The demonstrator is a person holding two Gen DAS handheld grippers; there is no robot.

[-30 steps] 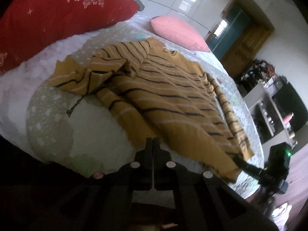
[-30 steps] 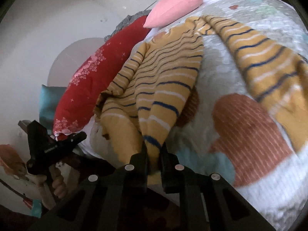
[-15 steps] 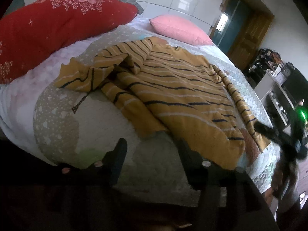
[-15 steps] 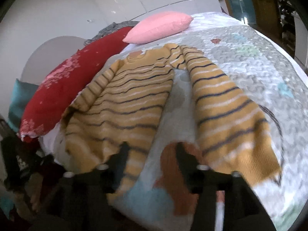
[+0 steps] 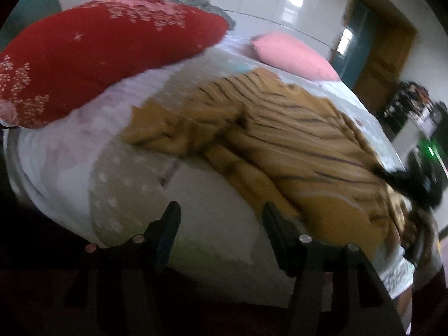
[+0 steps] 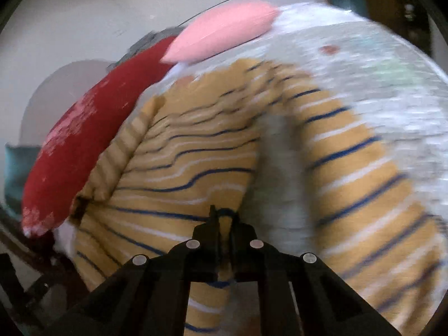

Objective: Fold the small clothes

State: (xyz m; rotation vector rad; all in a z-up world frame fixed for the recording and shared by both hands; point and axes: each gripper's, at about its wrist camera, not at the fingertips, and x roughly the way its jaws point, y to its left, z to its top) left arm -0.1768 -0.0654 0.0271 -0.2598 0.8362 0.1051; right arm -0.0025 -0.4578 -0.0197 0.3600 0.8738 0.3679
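Fabric of the mustard-yellow knitted sweater with navy and white stripes (image 6: pixel 196 173), spread near the bed's (image 5: pixel 212 224) front edge, sits pinched in the right gripper (image 6: pixel 224 218), whose fingers just closed to lift a fold, while the left gripper (image 5: pixel 221 224) has just opened wider, holding nothing.

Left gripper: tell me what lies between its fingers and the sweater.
Only bare quilt in the left wrist view. The left gripper is open; the sweater starts just beyond its fingertip.
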